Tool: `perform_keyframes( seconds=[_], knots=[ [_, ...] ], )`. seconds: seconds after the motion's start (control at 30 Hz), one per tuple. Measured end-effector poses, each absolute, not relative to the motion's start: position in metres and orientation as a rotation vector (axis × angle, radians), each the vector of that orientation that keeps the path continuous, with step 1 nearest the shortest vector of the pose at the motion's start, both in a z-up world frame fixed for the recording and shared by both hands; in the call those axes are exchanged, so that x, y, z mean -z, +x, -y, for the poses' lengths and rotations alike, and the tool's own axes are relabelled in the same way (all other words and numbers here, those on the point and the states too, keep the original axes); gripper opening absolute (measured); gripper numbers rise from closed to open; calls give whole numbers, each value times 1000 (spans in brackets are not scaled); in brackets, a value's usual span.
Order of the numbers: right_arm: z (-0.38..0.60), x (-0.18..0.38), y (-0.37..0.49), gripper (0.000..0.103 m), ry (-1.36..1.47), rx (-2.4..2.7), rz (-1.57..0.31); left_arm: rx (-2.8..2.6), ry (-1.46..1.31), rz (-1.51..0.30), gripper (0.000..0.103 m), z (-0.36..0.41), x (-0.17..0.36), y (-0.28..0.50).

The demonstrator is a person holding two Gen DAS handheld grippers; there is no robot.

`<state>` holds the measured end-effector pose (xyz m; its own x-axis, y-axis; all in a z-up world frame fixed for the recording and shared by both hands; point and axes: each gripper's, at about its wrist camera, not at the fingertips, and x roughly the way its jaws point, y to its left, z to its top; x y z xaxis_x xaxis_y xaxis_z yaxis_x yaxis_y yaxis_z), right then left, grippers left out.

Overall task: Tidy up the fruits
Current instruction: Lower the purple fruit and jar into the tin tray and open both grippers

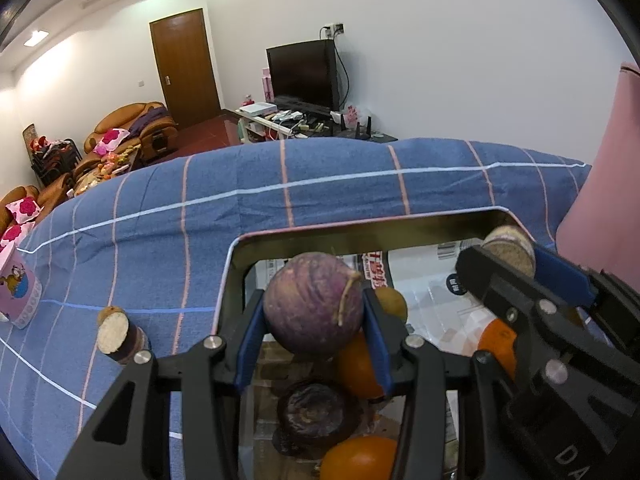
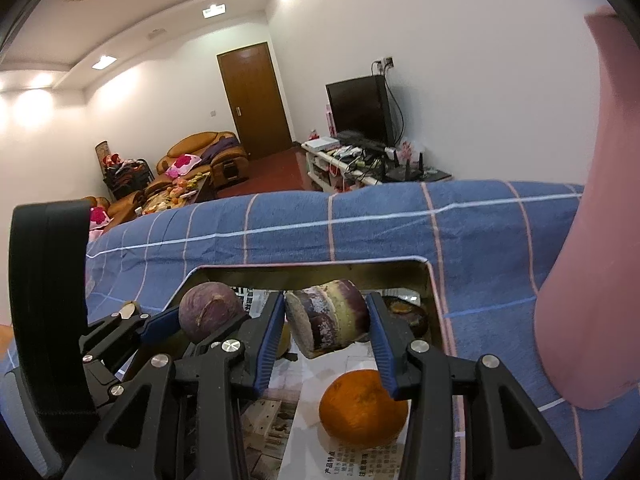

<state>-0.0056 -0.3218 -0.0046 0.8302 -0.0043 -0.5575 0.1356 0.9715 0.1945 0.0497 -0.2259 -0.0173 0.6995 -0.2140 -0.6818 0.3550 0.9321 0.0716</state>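
My left gripper (image 1: 314, 314) is shut on a round purple passion fruit (image 1: 308, 296), held just above a metal tray (image 1: 360, 232) lined with newspaper. Under it lie two oranges (image 1: 356, 364), a dark wrinkled fruit (image 1: 316, 412) and a small brown fruit (image 1: 394, 304). My right gripper (image 2: 326, 310) is shut on a short purple sugarcane piece (image 2: 332, 324), over the same tray (image 2: 312, 270). An orange (image 2: 362, 410) lies below it and a dark fruit (image 2: 404, 312) sits at the tray's far right. Each gripper shows in the other's view, the two side by side.
Another cut sugarcane piece (image 1: 118, 334) lies on the blue checked cloth (image 1: 160, 220) left of the tray. A pink printed cup (image 1: 18, 292) stands at the far left. A tall pink object (image 2: 580, 280) rises close to the tray's right side.
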Motion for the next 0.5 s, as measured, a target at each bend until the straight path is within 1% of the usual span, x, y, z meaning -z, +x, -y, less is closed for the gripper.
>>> perform_keyframes(
  seconds=[0.03, 0.07, 0.1, 0.13, 0.17, 0.2, 0.27, 0.33, 0.4, 0.5],
  knots=[
    [324, 5, -4, 46, 241, 68, -592, 312, 206, -728, 50, 227, 17, 50],
    [326, 5, -4, 50, 250, 64, -589, 303, 210, -722, 55, 227, 17, 49],
    [327, 4, -4, 54, 255, 63, -584, 303, 215, -714, 62, 229, 16, 47],
    [328, 4, -6, 62, 260, 63, -575, 302, 221, -701, 67, 230, 15, 44],
    [328, 3, -7, 68, 263, 66, -564, 298, 226, -690, 76, 229, 14, 42],
    [328, 2, -9, 68, 266, 69, -555, 298, 232, -674, 81, 230, 13, 39],
    [329, 0, -13, 69, 269, 79, -531, 307, 241, -661, 85, 232, 13, 35],
    [330, -2, -18, 69, 274, 99, -504, 295, 248, -650, 92, 231, 12, 32],
    [330, -6, -24, 69, 272, 127, -471, 289, 240, -623, 101, 228, 9, 27],
    [329, -13, -31, 69, 236, 188, -415, 289, 225, -585, 103, 224, 5, 21]
  ],
)
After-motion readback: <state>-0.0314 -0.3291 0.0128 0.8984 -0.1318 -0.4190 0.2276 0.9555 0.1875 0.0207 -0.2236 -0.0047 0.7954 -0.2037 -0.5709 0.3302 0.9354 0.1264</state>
